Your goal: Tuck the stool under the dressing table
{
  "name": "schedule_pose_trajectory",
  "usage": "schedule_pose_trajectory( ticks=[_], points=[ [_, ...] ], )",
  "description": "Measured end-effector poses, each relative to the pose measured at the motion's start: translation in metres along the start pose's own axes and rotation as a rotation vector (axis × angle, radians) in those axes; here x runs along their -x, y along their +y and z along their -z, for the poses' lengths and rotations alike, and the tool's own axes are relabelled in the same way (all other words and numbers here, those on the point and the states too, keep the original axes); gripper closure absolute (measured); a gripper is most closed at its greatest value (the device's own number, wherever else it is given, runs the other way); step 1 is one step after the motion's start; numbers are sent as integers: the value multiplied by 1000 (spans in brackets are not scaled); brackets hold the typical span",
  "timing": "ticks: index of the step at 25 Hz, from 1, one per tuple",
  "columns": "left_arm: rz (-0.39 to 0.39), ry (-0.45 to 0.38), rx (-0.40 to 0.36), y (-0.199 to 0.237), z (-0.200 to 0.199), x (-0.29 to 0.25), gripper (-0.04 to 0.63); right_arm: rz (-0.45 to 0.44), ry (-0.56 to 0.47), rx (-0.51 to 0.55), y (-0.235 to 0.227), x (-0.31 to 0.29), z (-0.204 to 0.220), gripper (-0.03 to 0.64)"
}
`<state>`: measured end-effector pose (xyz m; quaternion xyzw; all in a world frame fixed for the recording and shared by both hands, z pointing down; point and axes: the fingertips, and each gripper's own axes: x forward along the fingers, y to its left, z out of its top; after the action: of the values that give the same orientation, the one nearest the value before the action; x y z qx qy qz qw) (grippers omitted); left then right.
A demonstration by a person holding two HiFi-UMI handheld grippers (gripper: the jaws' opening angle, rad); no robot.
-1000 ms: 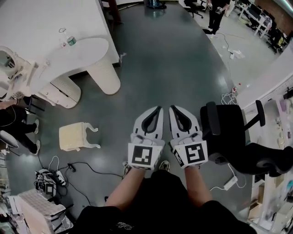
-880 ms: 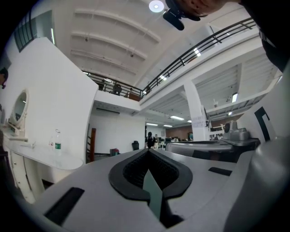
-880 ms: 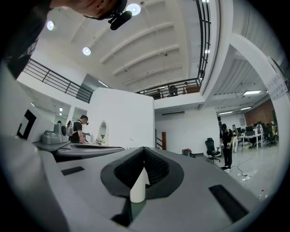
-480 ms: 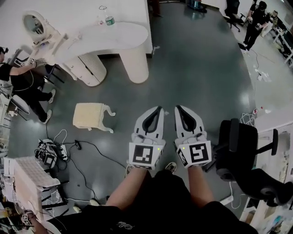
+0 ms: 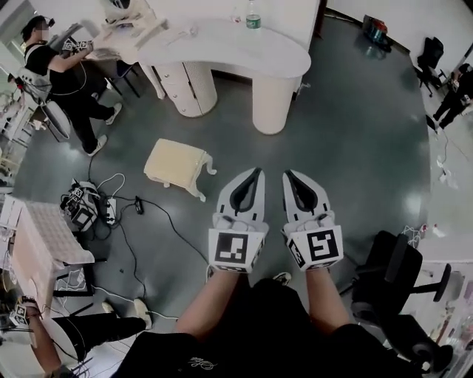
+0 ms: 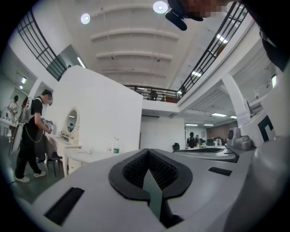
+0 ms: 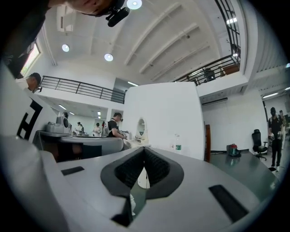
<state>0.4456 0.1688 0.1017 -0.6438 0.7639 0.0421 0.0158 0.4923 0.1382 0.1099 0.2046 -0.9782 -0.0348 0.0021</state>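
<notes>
A cream stool (image 5: pixel 176 164) with curved legs stands on the grey floor, left of and beyond my grippers. The white dressing table (image 5: pixel 244 50) with its thick round leg (image 5: pixel 274 103) and drawer unit stands further off at the top; an oval mirror (image 6: pixel 71 121) sits on its far end. My left gripper (image 5: pixel 255 173) and right gripper (image 5: pixel 288 176) are side by side at chest height, both shut and empty, pointing toward the table. Neither touches the stool. In the left gripper view my left gripper (image 6: pixel 146 173) shows closed jaws; in the right gripper view my right gripper (image 7: pixel 144 168) does too.
A person in black (image 5: pixel 63 74) stands at the table's left end. A water bottle (image 5: pixel 253 16) stands on the tabletop. Cables and a power strip (image 5: pixel 87 208) lie on the floor at left. A black office chair (image 5: pixel 392 284) is at right.
The view has swung left: table and stool have shifted right and toward the centre of the head view, the office chair has slid to the lower right. Both grippers stayed shut, side by side.
</notes>
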Motion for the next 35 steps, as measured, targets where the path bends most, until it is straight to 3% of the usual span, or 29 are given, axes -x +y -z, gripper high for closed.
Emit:
schedule_pose_trajectory(
  ticks=[8,15,24,35],
  points=[
    [-139,18,-10,128,4,33,591,-142,1,10,93,-96,-4,611],
    [-200,10,-11,218,-3,53,591,-180,-16,14,152,-157,-13,611],
    [-264,0,35,280,-1,67,591,-224,7,26,194,-201,-11,611],
    [-380,13,11,349,14,61,590,-343,4,3,225,-270,6,611]
  ],
)
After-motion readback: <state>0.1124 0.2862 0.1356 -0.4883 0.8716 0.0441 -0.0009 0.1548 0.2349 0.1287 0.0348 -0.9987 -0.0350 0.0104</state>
